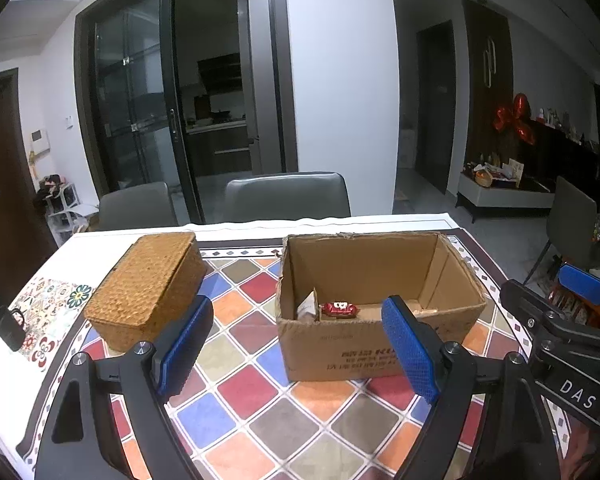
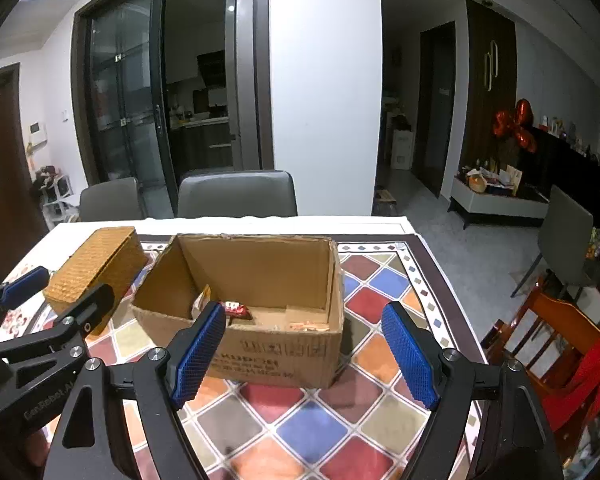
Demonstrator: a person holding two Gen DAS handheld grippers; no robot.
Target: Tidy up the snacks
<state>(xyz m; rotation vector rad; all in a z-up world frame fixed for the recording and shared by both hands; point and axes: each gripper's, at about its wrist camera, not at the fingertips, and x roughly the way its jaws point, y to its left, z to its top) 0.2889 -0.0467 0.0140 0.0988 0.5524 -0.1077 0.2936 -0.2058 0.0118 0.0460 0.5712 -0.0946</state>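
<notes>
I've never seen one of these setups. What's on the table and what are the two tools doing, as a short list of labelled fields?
Table cover: cloth with coloured diamond tiles
Cardboard box: open top, sits right of the basket
In the box: a red wrapped snack and some paper, partly hidden
Wicker basket: lid closed, apart from the box
Left gripper: open, nothing between its fingers
Right gripper: open, nothing between its fingers
Behind the table: two grey chairs
</notes>
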